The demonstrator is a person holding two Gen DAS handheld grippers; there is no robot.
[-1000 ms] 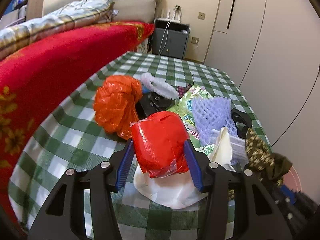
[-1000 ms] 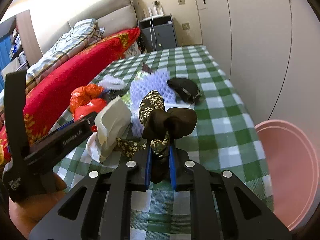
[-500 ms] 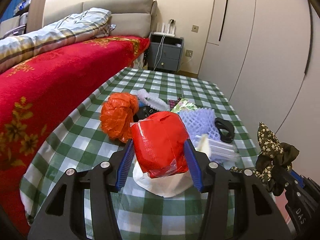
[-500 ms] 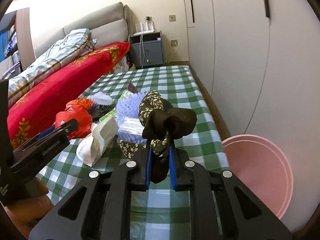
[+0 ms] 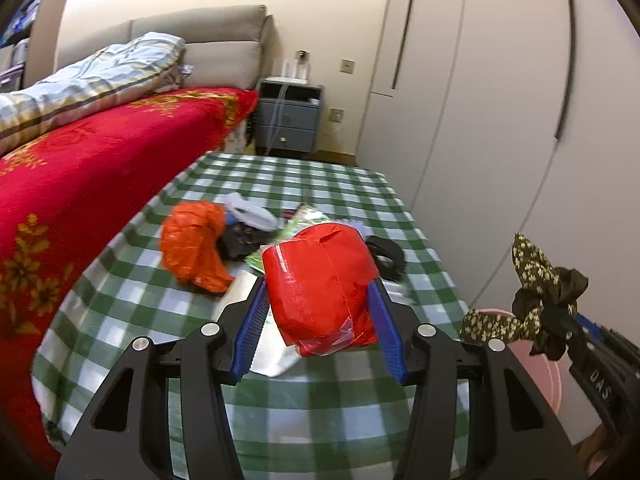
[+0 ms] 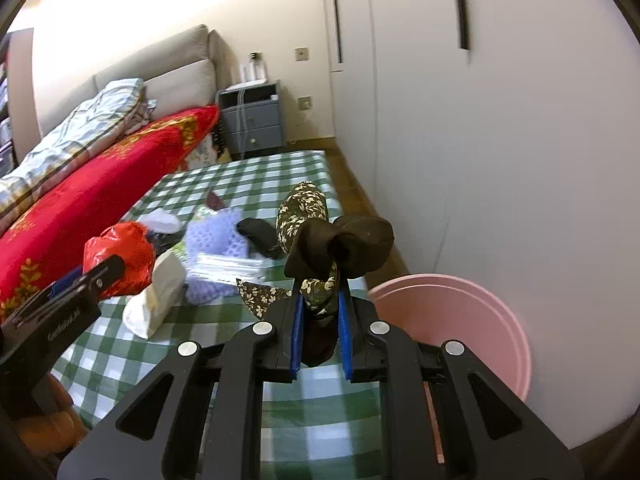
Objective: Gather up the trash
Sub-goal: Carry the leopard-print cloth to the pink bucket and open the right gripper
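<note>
Bench [image 5: 320, 420] with checked cloth, one pink bin [image 6: 472, 320] beside it. Left gripper [image 5: 320, 312]: jaws clamped on one red plastic packet [image 5: 320, 284]. Right gripper [image 6: 320, 316]: jaws clamped on one floral scrunchie [image 6: 316, 240], held near the bin. Risk: the slick packet or limp scrunchie may slip and drop outside the rim. One orange bag [image 5: 194, 246] and one white wrapper [image 6: 158, 300] lie on the bench.

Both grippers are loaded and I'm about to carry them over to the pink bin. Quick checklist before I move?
1. Left gripper jaws closed on the red plastic packet: ok.
2. Right gripper jaws closed on the floral brown scrunchie: ok.
3. Both loads lifted off the checked tablecloth: ok.
4. Pink bin mouth unobstructed: ok.
5. Either load above the bin: not ok, both short of the rim.
6. Bin empty at the bottom: cannot tell.
</note>
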